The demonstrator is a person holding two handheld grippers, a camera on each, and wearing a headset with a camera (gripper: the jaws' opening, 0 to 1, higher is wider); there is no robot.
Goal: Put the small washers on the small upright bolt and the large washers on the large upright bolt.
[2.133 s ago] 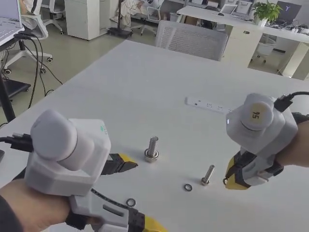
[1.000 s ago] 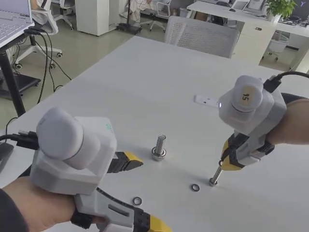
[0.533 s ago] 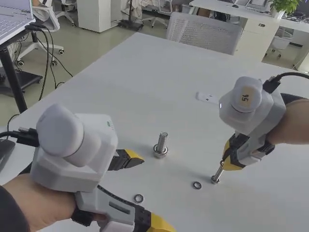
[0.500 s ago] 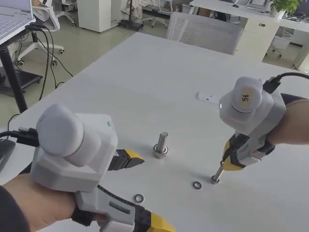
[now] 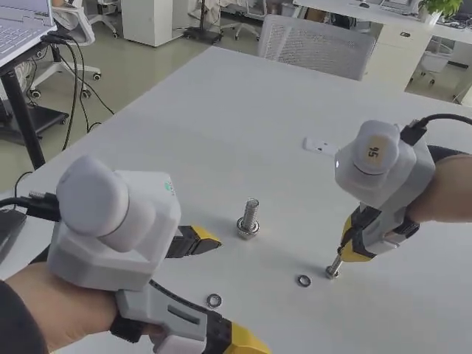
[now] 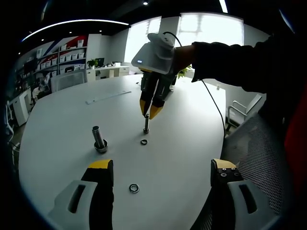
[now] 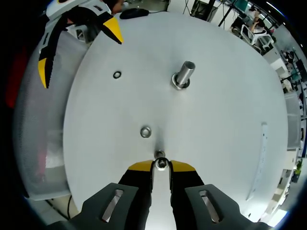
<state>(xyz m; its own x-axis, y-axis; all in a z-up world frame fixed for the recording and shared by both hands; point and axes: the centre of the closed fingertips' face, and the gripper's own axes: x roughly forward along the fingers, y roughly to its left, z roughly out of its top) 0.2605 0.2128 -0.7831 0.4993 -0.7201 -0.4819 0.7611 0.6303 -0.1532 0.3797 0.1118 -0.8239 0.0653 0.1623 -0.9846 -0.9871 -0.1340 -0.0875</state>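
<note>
Small bolt (image 5: 334,266) sits pinched in the right gripper (image 7: 161,166) jaws, probably to steady it upright, while the left gripper (image 6: 161,164) jaws gape wide around a washer (image 6: 134,188).

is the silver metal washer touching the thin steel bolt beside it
Apart: right gripper view shows bare white tabletop between the silver metal washer and thin steel bolt.

- A broad white workbench top (image 5: 184,125) reaches toward a grey mesh chair back (image 5: 317,44).
- Pale grey-green floor (image 5: 110,66) lies at the left.
- A white cabinet (image 5: 151,18) stands beyond it.
- An open silver laptop (image 5: 18,29) sits on a dark stand.
- In the left gripper view, bright windows (image 6: 211,28) and 1 curved white ceiling light strip (image 6: 72,22).
</note>
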